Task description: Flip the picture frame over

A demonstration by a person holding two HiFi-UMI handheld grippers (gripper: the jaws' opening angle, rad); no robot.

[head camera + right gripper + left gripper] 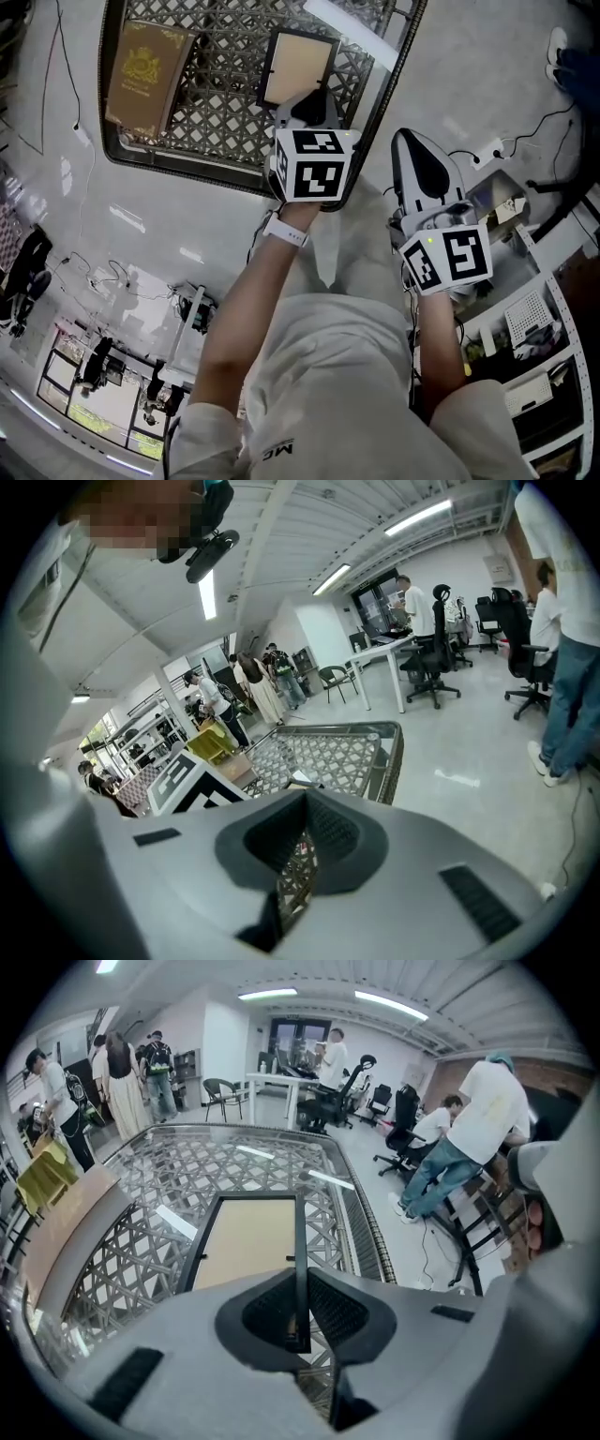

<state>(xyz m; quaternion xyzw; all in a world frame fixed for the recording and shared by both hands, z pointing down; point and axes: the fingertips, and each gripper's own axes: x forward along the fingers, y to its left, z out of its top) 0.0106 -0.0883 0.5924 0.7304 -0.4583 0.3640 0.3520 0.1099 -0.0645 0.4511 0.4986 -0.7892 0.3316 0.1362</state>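
Left forearm (251, 295) reaches forward over the near rim of the glass-topped table with the woven lattice under it (187, 165). There's a white band on the wrist (285, 230), and the left gripper (312, 101) tips steeply down. In the left gripper view its pads are clenched on the right-hand rail of the black picture frame with the tan panel (246, 1239), gripping at the near corner. The frame lies right of the table's middle with its tan side up. I can't tell whether the near edge has cleared the glass.

The right gripper (409, 145) hangs off the table's right side over the pale glossy floor (487, 84), angled gently downward and well apart from the frame. Its tips are pinched together with nothing between them, and I see only lattice through the slot behind them.

For room, there's bare glass on the frame's left, running out to the brown book with the gold crest (148, 73) at the far left. There's more bare glass beyond the frame's far edge. On its right I have a narrower strip before the dark right rim. A cable and power strip (492, 150) lie on the floor to the right, and white shelving (534, 319) sits beside my right arm.
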